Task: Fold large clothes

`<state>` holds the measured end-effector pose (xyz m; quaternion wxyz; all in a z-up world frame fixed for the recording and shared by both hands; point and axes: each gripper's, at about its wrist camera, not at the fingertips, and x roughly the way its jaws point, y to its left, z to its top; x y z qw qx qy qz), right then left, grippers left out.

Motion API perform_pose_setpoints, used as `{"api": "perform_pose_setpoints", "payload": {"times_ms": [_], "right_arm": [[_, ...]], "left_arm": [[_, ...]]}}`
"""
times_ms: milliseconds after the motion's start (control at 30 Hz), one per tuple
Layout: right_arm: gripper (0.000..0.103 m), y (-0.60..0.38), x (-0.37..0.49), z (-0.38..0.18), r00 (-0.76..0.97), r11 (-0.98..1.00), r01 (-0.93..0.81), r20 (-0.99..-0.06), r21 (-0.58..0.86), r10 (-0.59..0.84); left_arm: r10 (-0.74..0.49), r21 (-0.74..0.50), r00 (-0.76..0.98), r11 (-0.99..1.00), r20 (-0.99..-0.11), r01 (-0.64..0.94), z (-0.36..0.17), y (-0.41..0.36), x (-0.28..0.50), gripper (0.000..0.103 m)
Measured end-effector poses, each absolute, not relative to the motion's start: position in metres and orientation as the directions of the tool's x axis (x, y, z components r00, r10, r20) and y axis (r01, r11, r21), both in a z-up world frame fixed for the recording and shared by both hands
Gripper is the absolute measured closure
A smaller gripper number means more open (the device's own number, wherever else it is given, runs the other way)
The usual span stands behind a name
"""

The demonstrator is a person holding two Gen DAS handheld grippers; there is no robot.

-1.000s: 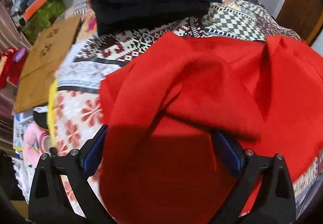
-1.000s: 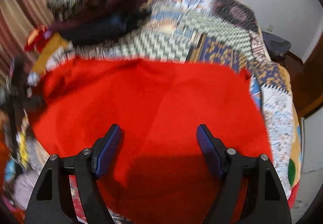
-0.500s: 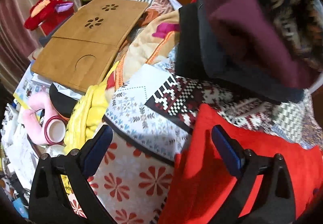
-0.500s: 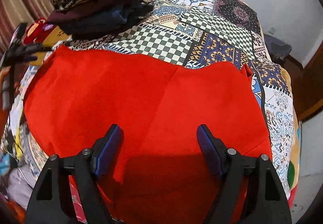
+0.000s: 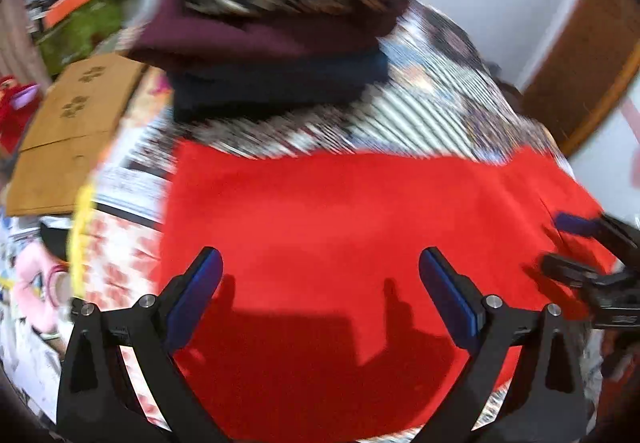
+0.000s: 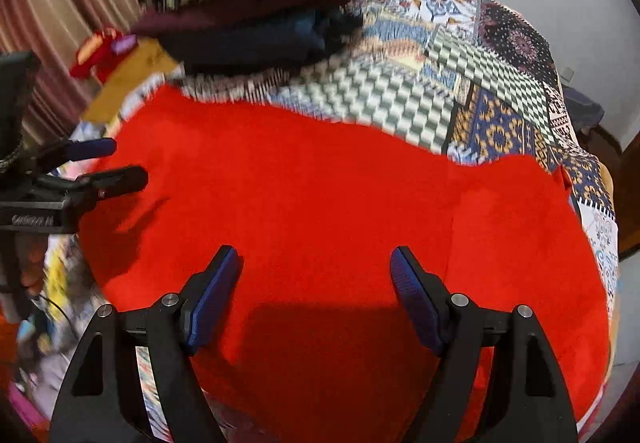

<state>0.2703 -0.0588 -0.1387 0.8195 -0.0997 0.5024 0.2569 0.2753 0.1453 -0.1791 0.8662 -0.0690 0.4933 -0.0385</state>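
A large red garment (image 5: 340,219) lies spread flat on a patchwork bedspread (image 6: 472,83); it also fills the right wrist view (image 6: 320,195). My left gripper (image 5: 320,279) is open and empty above the garment's near left part. My right gripper (image 6: 316,275) is open and empty above its near middle. Each gripper shows in the other's view: the right one at the right edge (image 5: 580,243), the left one at the left edge (image 6: 100,163), both over the garment's side edges.
A stack of folded clothes (image 5: 280,43), maroon, navy and patterned, sits on the bed behind the garment, also in the right wrist view (image 6: 248,15). A wooden board (image 5: 68,131) and clutter lie left of the bed. A wooden door (image 5: 592,43) is at the right.
The bunched red fold that draped over my left gripper now lies flat. The left gripper swung left toward the clutter, then back over the garment. The right gripper stayed open above it.
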Motion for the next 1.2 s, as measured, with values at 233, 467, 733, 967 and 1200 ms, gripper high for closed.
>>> {"api": "perform_pose_setpoints", "payload": {"times_ms": [233,467,733,967,1200], "right_arm": [[0.02,-0.11,0.26,-0.132,0.384,0.881,-0.427,-0.841,0.205,0.382],[0.02,-0.149,0.246,-0.124,0.469,0.922,-0.358,-0.826,0.146,0.313],[0.02,-0.139,0.24,-0.117,0.489,0.935,-0.34,-0.832,0.097,0.264],[0.02,-0.123,0.23,-0.093,0.528,0.92,-0.375,-0.791,0.11,0.309],[0.02,-0.095,0.228,-0.098,0.505,0.896,-0.43,-0.794,0.11,0.34]], "left_arm": [[-0.148,-0.159,0.463,0.987,-0.874,0.015,-0.225,0.132,0.241,0.003],[-0.069,-0.171,0.475,0.97,-0.878,-0.175,-0.231,0.181,0.202,0.003],[-0.007,-0.172,0.448,0.929,-0.894,-0.328,-0.234,0.217,0.163,0.003],[-0.003,-0.259,0.506,0.861,-0.863,-0.438,-0.212,0.238,0.128,0.003],[-0.261,-0.531,0.553,0.741,-0.792,-0.41,-0.219,0.24,0.117,0.003]]}}
